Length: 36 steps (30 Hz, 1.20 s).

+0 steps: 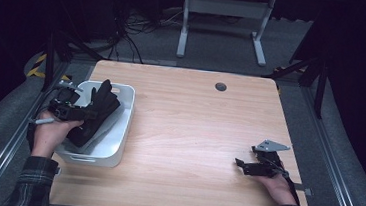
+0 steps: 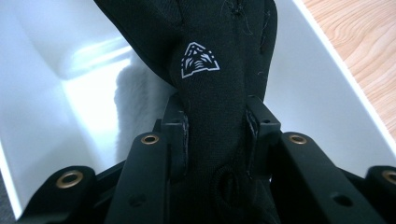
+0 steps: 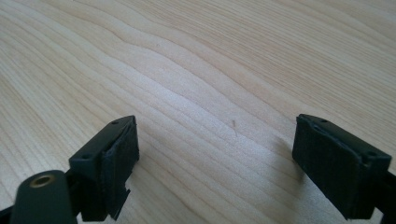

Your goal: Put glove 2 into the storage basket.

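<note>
A black glove [image 1: 102, 102] with a small white logo [image 2: 199, 60] hangs over the white bin [image 1: 125, 123] at the table's left. My left gripper [image 1: 88, 112] is shut on the glove [image 2: 215, 93], both pads pressing its fabric from either side. More dark fabric [image 1: 80, 136] lies inside the bin below it. My right gripper [image 1: 241, 164] rests low over the bare wooden table [image 1: 194, 124] at the right, jaws wide apart with nothing between them [image 3: 215, 154].
The bin's white walls [image 2: 322, 93] surround the glove on both sides. A round cable hole [image 1: 220, 86] sits near the table's far edge. Beyond the table stand a white desk frame [image 1: 223, 21] and cables on the floor.
</note>
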{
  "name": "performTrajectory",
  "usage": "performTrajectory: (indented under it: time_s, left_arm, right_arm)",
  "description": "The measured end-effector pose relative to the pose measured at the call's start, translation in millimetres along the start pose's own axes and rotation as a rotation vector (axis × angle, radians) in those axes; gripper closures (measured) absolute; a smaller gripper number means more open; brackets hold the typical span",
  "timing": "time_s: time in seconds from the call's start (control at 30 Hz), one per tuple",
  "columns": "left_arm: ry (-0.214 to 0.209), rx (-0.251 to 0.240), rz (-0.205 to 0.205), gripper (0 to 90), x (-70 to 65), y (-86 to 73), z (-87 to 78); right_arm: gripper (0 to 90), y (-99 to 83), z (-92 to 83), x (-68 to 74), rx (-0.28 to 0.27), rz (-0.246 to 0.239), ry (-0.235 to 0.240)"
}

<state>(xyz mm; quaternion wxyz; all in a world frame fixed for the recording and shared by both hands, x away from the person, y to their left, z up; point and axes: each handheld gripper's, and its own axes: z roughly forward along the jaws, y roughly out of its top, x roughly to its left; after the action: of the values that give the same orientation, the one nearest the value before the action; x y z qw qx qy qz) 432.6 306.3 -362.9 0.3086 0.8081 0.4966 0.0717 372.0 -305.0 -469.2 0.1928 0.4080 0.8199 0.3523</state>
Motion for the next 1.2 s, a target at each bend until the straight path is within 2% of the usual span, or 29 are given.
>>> performTrajectory:
  time_s: [0.13,0.2,0.27,0.3,0.33,0.47,0.57,0.77,0.97,1.2]
  left_arm:
    - [0.003,0.03,0.005,65.4,5.4,-2.9,5.4]
    - [0.022,0.03,0.005,62.6,6.3,-2.7,7.1]
    - [0.035,0.038,-0.002,54.8,8.7,-2.4,8.8]
    - [0.051,0.033,-0.006,46.6,9.3,-2.5,9.4]
    - [0.057,0.033,-0.009,42.3,9.7,-2.7,9.5]
    - [0.078,-0.003,0.0,28.6,7.5,-2.7,4.7]
    - [0.068,-0.041,0.008,23.7,3.7,-2.3,-0.3]
    - [0.054,-0.07,0.039,21.0,-9.5,0.0,-3.8]
    - [0.02,-0.114,0.065,20.0,-33.1,6.9,-5.9]
    - [-0.068,-0.154,0.11,19.4,-64.6,17.6,0.6]
  right_arm:
    - [15.0,0.0,0.0,0.0,0.0,0.0,0.0]
    - [15.0,0.0,0.0,0.0,0.0,0.0,0.0]
    - [15.0,0.0,0.0,0.0,0.0,0.0,0.0]
    - [15.0,0.0,0.0,0.0,0.0,0.0,0.0]
    - [15.0,0.0,0.0,0.0,0.0,0.001,0.0]
    - [15.0,0.0,0.0,0.0,0.0,0.0,0.0]
    - [15.0,0.0,0.0,0.0,0.0,0.0,0.0]
    - [15.0,0.0,0.0,0.1,0.0,0.001,0.0]
    - [15.0,0.0,0.0,0.0,0.0,0.0,0.0]
    - [15.0,0.1,0.0,0.1,0.0,0.001,0.0]
